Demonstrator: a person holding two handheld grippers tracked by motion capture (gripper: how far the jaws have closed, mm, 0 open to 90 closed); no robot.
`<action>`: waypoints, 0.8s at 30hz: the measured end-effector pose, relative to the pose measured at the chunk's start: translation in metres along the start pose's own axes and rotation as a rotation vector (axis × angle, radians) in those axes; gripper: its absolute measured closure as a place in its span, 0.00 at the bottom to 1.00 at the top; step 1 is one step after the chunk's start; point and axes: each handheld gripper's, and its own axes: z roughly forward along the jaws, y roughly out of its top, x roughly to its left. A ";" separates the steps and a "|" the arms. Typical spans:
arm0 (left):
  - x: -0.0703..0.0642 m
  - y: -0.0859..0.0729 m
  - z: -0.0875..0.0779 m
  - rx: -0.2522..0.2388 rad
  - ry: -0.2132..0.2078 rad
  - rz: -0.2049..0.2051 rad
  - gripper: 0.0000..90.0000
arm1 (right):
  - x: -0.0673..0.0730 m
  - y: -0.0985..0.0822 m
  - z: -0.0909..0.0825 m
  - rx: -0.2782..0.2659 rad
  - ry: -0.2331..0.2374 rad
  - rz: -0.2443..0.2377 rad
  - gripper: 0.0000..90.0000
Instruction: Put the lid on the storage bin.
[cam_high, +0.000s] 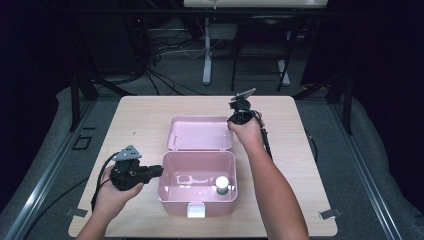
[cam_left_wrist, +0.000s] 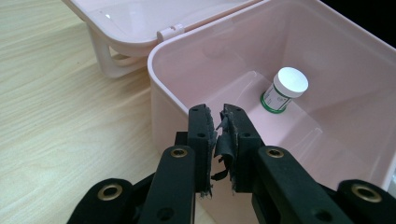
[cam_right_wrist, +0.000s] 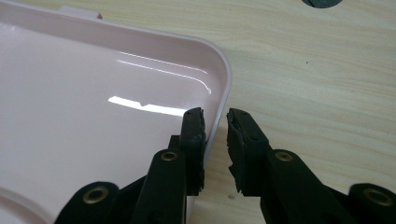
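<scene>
Resting at the left of the wooden table (cam_high: 135, 112), the left gripper (cam_high: 159, 170) lies nearly level in the person's left hand (cam_high: 116, 196), its tips just beside the left wall of the pink storage box (cam_high: 172, 197). In the left gripper view its jaws stand almost together just above the box's rim, frayed black pad material (cam_left_wrist: 223, 140) filling the narrow slit between them; they clasp nothing. The box sits open at the table's middle, white latch (cam_high: 195, 210) on its near wall. Inside, at the right of its floor, a small bottle (cam_left_wrist: 283, 89) stands upright, with a white cap and a label edged in green; the print on the label is too small to read. Behind the box, its hinged lid (cam_high: 200, 132) lies folded back flat on the table. At the lid's right edge, the right hand (cam_high: 246, 131) brings the right gripper (cam_right_wrist: 215, 122) down. Its jaws straddle the lid's raised rim near a rounded corner, one inside, one outside; a gap still shows at the outer pad, so the rim is not yet pinched.
</scene>
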 end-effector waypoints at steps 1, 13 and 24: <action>0.000 0.000 0.000 0.000 -0.001 -0.002 0.91 | 0.000 0.000 0.001 0.002 -0.002 0.008 0.85; 0.000 0.000 0.000 0.002 0.002 -0.002 0.91 | 0.005 0.001 0.005 -0.018 -0.031 0.031 0.92; -0.001 0.000 0.000 0.000 0.002 -0.014 0.92 | 0.009 0.003 -0.003 -0.050 -0.042 0.035 0.93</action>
